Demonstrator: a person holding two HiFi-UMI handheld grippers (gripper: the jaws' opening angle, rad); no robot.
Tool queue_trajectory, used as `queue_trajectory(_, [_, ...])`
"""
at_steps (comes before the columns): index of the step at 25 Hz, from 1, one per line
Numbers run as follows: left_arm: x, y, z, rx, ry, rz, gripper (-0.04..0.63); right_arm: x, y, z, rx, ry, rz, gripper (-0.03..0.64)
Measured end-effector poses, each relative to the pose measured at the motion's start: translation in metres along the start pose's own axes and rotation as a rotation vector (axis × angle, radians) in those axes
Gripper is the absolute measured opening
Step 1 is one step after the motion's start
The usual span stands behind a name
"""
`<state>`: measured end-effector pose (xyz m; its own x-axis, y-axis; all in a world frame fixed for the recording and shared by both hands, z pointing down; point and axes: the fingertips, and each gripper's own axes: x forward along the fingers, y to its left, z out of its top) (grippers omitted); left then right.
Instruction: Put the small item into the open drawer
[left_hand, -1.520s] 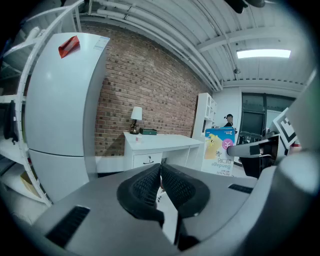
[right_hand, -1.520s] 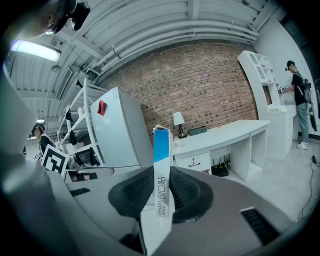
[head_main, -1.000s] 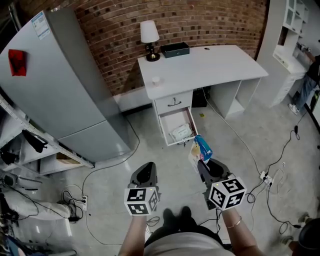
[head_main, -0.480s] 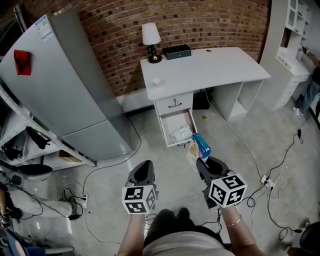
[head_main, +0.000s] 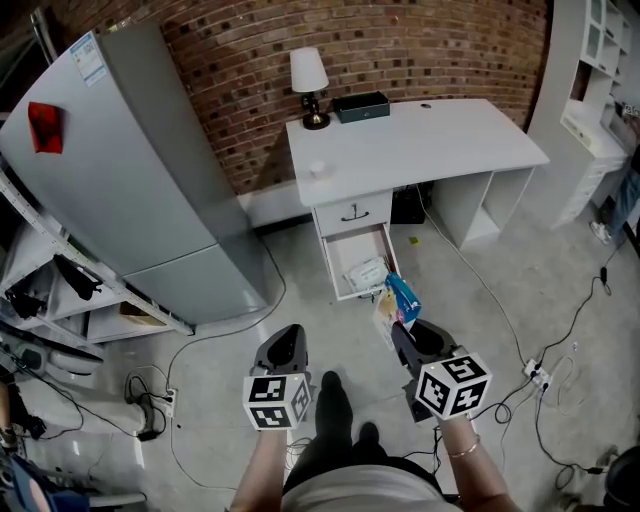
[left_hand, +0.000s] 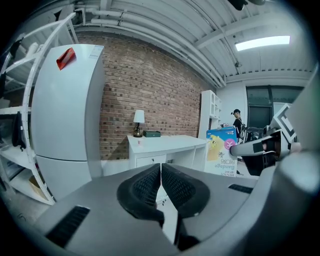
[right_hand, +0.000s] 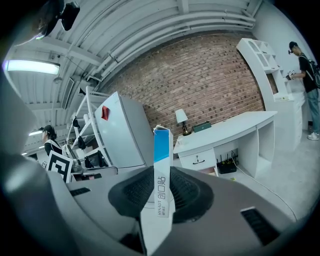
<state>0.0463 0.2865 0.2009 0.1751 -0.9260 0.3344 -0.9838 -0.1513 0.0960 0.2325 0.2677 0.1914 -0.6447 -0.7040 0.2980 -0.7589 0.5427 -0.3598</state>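
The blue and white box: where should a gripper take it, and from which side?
Probably across its two broad faces near one end, coming in toward the narrow edge: the box is flat and thin. The right gripper holds it so now.

Blue-and-white flat carton (left_hand: 222, 150), broad face: "Bandage" below pink disc; smaller print illegible. Narrow edge, right gripper view: vertical characters, unreadable. Blue-white sticker (head_main: 84, 52) on grey fridge (head_main: 130, 170): illegible.

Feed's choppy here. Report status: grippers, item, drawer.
Left gripper shut, empty. Right gripper shut on bandage box, short of the open drawer. White packet already in the drawer; nothing seen blocking.
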Motion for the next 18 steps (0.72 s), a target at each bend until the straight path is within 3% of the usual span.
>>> queue_trajectory(7, [0.063,0.044,0.01,-0.019,0.013,-0.007,0.027,0.067,-0.013,0.013,-0.003,0.034,-0.009,0.1])
queue_trajectory(18, [0.19,0.147,0.043,-0.035,0.036,-0.065,0.028,0.226,-0.027,0.049,0.008,0.089,-0.055,0.1])
